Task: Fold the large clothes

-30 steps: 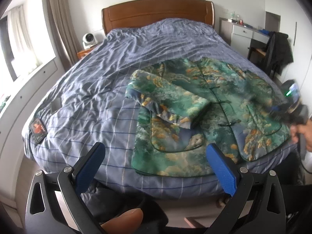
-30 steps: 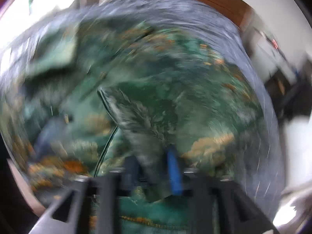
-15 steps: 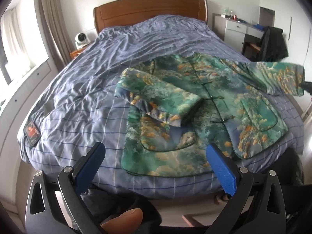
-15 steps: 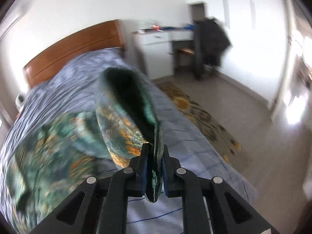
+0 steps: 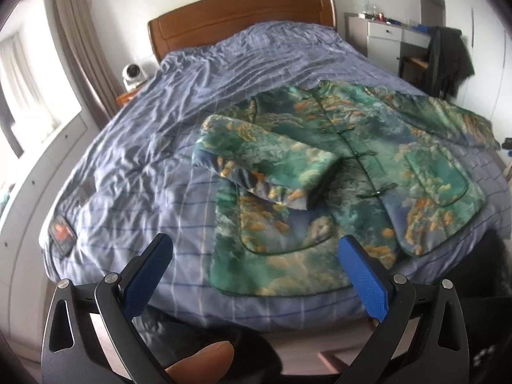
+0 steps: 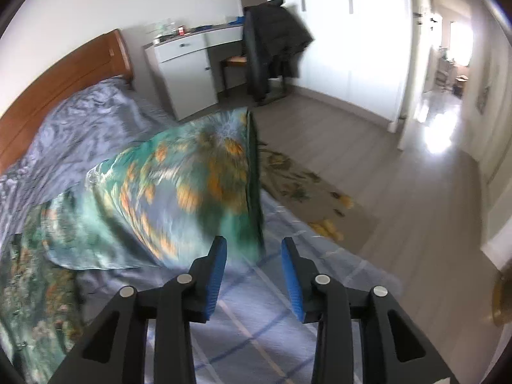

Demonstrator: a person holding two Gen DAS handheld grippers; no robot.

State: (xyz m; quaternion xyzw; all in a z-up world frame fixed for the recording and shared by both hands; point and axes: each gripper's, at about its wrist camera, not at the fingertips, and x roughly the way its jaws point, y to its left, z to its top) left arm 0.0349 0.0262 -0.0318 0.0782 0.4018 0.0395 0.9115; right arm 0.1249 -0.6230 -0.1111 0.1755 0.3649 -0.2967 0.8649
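Observation:
A green floral padded jacket (image 5: 345, 176) lies front up on the blue checked bed (image 5: 160, 160). Its left sleeve (image 5: 259, 163) is folded across the chest. Its right sleeve (image 5: 454, 118) stretches out toward the bed's right edge. My left gripper (image 5: 252, 268) is open and empty, held off the foot of the bed, short of the jacket's hem. In the right wrist view, my right gripper (image 6: 252, 252) is open, just behind the cuff of the outstretched sleeve (image 6: 179, 188), which looks blurred.
A wooden headboard (image 5: 243, 19) stands at the far end. A white desk (image 6: 182, 70) and a chair with a dark coat (image 6: 272, 38) stand right of the bed. A patterned rug (image 6: 307, 192) lies on the floor. A small dark pouch (image 5: 62, 233) lies at the bed's left corner.
My right gripper pulled the right sleeve out toward the bed's right side, then opened and let it go. My left gripper stayed open and shifted a little.

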